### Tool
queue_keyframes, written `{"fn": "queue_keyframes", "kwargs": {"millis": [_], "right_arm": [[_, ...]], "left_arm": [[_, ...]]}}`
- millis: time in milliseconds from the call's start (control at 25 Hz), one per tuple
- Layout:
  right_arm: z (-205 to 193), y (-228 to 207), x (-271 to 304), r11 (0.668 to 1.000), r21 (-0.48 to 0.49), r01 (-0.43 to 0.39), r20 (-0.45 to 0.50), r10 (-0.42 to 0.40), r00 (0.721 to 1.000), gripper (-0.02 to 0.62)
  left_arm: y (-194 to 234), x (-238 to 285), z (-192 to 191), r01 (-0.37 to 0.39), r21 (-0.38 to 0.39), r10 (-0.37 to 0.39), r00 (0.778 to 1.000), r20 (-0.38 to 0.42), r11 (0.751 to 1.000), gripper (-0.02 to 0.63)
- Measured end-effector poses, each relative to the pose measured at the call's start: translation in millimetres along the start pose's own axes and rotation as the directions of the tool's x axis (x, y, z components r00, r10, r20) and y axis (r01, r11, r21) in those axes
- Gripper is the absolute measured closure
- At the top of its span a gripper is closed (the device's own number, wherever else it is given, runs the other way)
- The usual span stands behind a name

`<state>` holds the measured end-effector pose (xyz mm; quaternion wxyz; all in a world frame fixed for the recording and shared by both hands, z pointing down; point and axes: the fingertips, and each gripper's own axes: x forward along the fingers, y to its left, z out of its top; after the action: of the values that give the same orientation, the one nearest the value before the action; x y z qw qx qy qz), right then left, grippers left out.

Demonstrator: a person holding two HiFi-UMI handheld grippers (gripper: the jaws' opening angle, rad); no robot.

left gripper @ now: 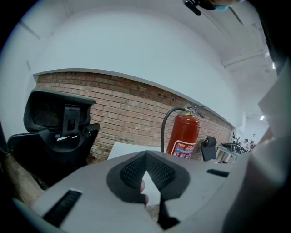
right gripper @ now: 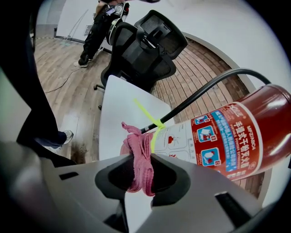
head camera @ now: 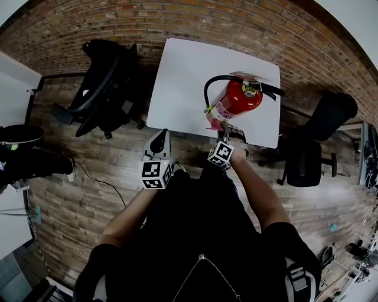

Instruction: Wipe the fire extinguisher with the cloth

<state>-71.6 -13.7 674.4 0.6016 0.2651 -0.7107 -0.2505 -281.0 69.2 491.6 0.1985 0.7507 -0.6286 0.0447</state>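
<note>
In the head view the person's 2 forearms reach forward, toward 12 o'clock. The left gripper (head camera: 159,138) hangs over the wooden floor (head camera: 88,194), just short of the white table (head camera: 183,76) at its near edge. In its own view its fingers meet at the tips with nothing between them.

The right gripper (head camera: 229,133), at 1 o'clock from the person, has its fingers clamped on a bunched pink cloth (right gripper: 138,154). The cloth is pressed against the lower body of the red fire extinguisher (head camera: 239,97), beside the white label.

The extinguisher stands upright on the table, toward the near right-hand corner. Its black hose (head camera: 208,88) loops round at 9 o'clock of the cylinder, and a yellow-green zip tie (right gripper: 152,120) holds the hose end near the base.

1 black office chair (head camera: 103,88) stands at 9 o'clock of the table, another (head camera: 319,141) at 4 o'clock. A brick wall (head camera: 177,17) runs behind, at 12 o'clock.
</note>
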Motion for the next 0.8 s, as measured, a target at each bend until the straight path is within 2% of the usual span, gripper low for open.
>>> {"fn": "queue_keyframes", "kwargs": {"millis": [800], "right_arm": [[12, -44, -46, 0.997, 0.000, 0.077, 0.012, -0.077, 0.997, 0.494]], "left_arm": [[-18, 10, 23, 0.062, 0.034, -0.063, 0.997, 0.041, 0.998, 0.575]]}}
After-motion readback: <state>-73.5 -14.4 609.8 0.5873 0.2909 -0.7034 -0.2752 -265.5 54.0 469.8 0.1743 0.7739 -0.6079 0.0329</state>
